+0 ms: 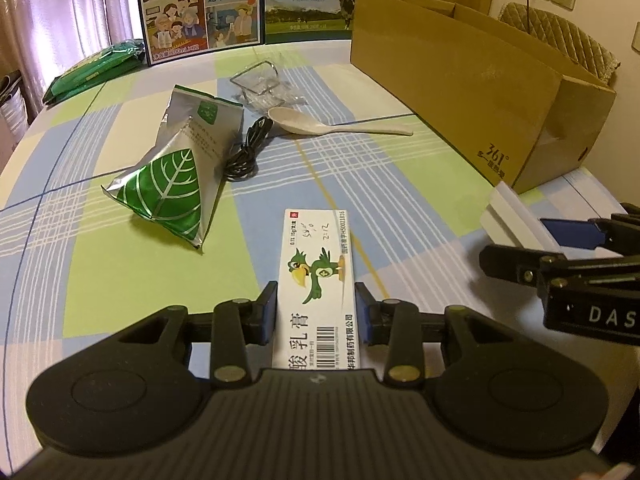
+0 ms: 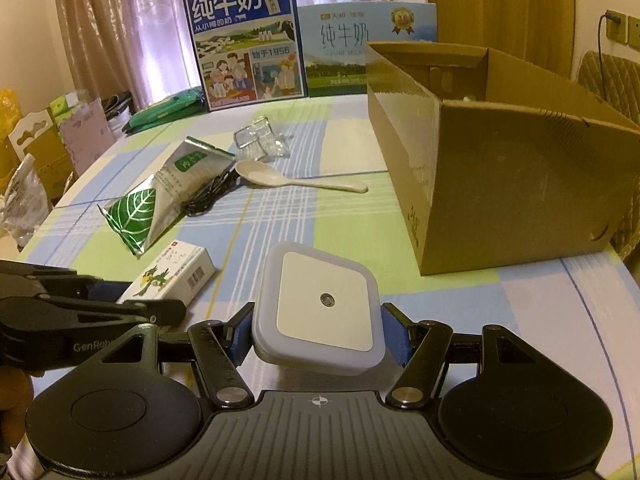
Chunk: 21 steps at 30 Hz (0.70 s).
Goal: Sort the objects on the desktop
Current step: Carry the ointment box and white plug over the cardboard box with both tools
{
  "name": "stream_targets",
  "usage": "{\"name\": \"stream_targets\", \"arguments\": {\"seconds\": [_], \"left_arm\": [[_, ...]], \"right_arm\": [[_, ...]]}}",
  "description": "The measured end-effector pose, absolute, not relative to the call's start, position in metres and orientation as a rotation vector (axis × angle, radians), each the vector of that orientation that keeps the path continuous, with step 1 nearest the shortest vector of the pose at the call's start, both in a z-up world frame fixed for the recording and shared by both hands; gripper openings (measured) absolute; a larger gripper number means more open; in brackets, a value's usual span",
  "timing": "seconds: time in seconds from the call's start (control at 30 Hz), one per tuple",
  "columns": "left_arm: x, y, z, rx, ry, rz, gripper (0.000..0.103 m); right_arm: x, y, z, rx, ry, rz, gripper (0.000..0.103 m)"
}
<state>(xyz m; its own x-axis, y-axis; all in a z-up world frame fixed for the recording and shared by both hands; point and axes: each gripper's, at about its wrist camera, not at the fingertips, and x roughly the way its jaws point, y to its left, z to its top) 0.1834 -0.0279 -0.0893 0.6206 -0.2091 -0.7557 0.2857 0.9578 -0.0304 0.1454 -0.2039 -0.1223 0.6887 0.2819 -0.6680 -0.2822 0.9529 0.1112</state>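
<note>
My left gripper (image 1: 316,312) is shut on a white ointment box with a green bird (image 1: 316,264), its blue pads pressed against both long sides just above the checked tablecloth. The right wrist view shows the same ointment box (image 2: 176,272) in the left gripper (image 2: 140,296). My right gripper (image 2: 318,332) is shut on a white square night light (image 2: 320,300), held over the table's near edge. In the left wrist view the right gripper (image 1: 520,240) sits at the right with the night light (image 1: 512,216) between its fingers.
A green leaf foil pouch (image 1: 172,176), a black cable (image 1: 248,148), a cream spoon (image 1: 320,124) and a clear plastic wrapper (image 1: 264,84) lie mid-table. An open cardboard box (image 2: 500,176) stands at the right. Two milk cartons (image 2: 248,64) and green packs (image 1: 100,64) stand at the back.
</note>
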Motion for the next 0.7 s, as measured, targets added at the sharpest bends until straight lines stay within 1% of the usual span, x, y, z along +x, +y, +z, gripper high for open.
{"name": "stream_targets", "arguments": {"seconds": [0.27, 0.7], "left_arm": [[0.172, -0.027, -0.067, 0.056, 0.834, -0.263, 0.033], [0.147, -0.051, -0.012, 0.044, 0.797, -0.262, 0.033]], "right_arm": [[0.139, -0.206, -0.108, -0.01, 0.707, 0.317, 0.062], [0.123, -0.224, -0.051, 0.028, 0.608, 0.302, 0.062]]}}
